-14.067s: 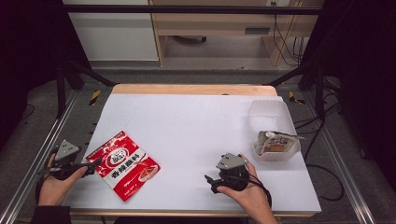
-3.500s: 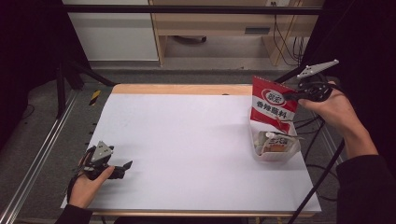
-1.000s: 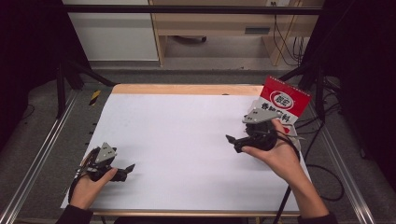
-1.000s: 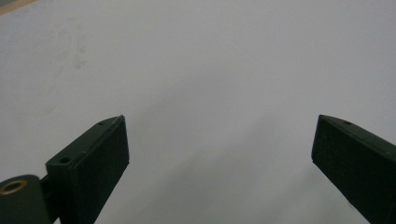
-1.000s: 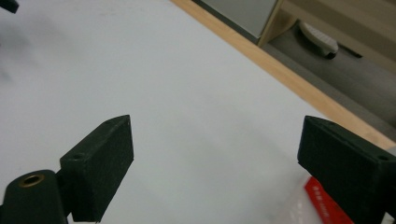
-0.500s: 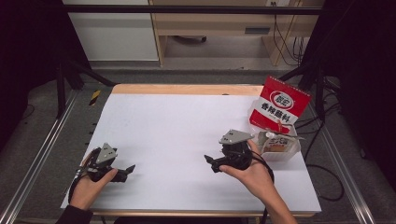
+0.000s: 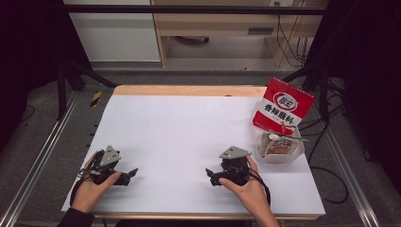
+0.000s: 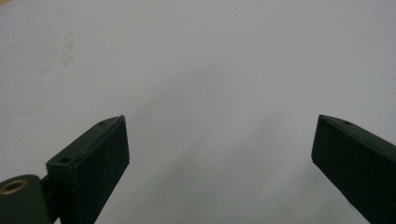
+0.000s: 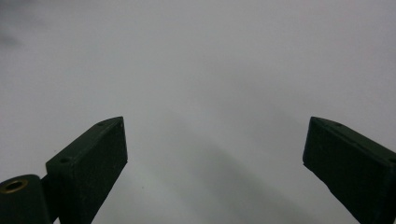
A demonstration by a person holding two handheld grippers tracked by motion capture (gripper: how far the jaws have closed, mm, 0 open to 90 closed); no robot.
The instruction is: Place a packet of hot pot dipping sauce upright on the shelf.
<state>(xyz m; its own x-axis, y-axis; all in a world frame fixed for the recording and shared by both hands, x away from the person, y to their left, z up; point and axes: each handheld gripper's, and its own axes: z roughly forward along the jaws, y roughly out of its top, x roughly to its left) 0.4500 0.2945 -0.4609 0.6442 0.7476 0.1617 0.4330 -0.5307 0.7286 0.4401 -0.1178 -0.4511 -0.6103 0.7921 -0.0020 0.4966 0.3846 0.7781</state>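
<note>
The right hand-held gripper (image 7: pixel 213 176) is resting low on the white tabletop (image 7: pixel 189 127), gripped by the person's right hand (image 7: pixel 246 182), and its jaws are standing wide apart with nothing between them; the right gripper view is confirming this, with bare white surface lying between the two black jaws. The red seasoning packet (image 7: pixel 283 109) is standing tilted in the clear plastic container (image 7: pixel 280 146), its lower end inside the container and its upper end leaning out past the far rim. That packet is sitting beyond the right hand-held gripper and off to its right side, well apart from it and not touching it. The container itself is lying just to the right of the right hand-held gripper's body, nearer than the packet's top, and a second wrapped item (image 7: pixel 276 143) is lying inside it below the red packet. The left hand-held gripper (image 7: pixel 130 176) is resting on the tabletop in the person's left hand (image 7: pixel 92 189), far to the left of the right one, with its jaws likewise spread open and empty; the left gripper view is showing plain white surface between them. The packet is lying well apart from the left hand-held gripper, across the tabletop on its far right. Both hand-held grippers are sitting near the tabletop's near edge.
</note>
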